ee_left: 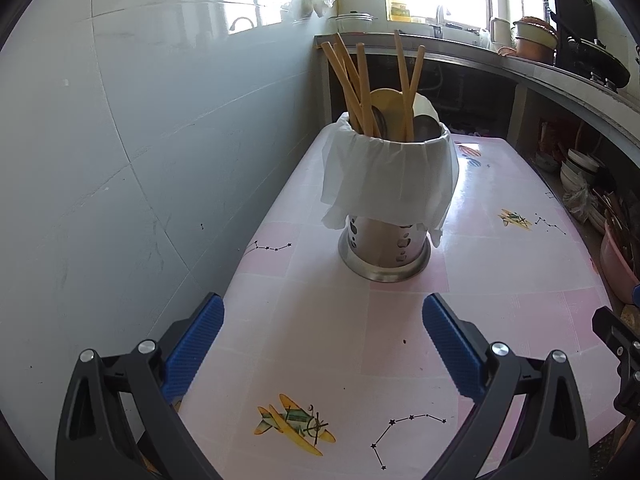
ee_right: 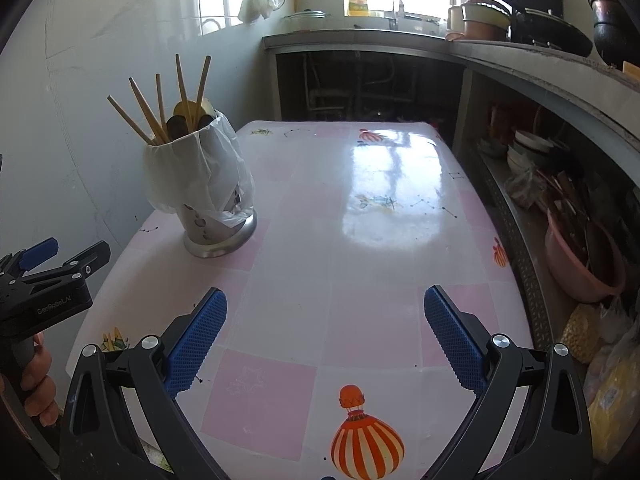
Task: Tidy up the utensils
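Left gripper (ee_left: 322,320) gapes before the cloth-draped utensil holder (ee_left: 386,216) of chopsticks (ee_left: 352,80).

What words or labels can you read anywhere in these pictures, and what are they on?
"GemRobot.AI", roughly; small and faint, so the spelling is uncertain: on the black body of the left gripper, seen in the right wrist view.
Yellow bottle on the windowsill: it has a label, too blurred to read.
Tablecloth: only drawings of balloons, planes and star patterns, no words.

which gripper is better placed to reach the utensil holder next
Left, probably. The left gripper is open and points straight at the utensil holder, which stands centred ahead of it. The right gripper is open too, but the holder sits off to its left.
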